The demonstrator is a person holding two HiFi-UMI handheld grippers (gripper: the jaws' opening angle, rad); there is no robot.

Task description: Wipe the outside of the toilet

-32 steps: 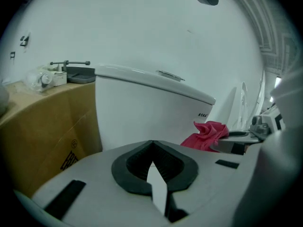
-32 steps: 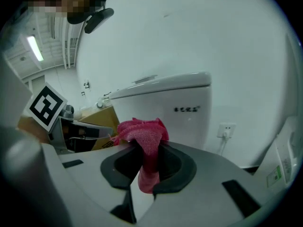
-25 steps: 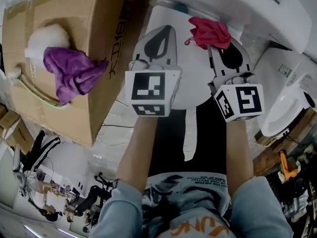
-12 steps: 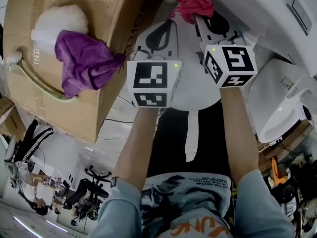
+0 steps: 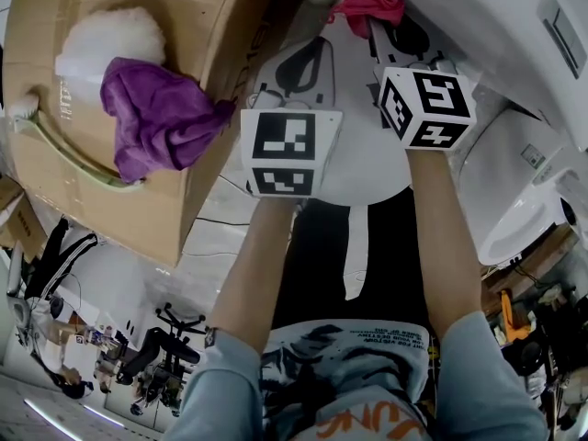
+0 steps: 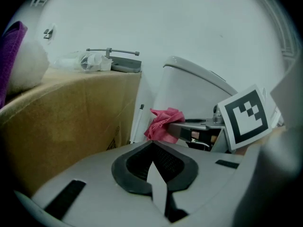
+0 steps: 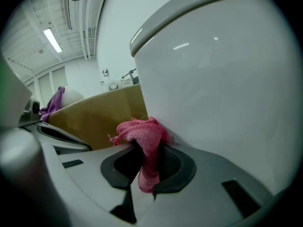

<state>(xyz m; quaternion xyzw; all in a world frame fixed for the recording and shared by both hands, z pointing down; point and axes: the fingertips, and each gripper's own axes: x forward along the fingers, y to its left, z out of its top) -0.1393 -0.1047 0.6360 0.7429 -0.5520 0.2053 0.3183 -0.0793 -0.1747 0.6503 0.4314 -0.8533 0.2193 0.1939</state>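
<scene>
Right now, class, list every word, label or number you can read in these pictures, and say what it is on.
Nothing reads clearly.
Brown cardboard box: dark side print, too blurred.
White fixture at right: small sticker, too small.
Person's printed shirt: fine lines and orange letters, illegible.

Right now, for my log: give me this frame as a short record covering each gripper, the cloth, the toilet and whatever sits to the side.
left gripper: fingers together, nothing between them
right gripper: fingers shut on the pink cloth
cloth contact: bunched against the white outer wall of the toilet, below the lid edge
beside the toilet: cardboard box
on the box: purple cloth and a white fluffy bundle
task stage: wiping appears to be under way with the right gripper only
</scene>
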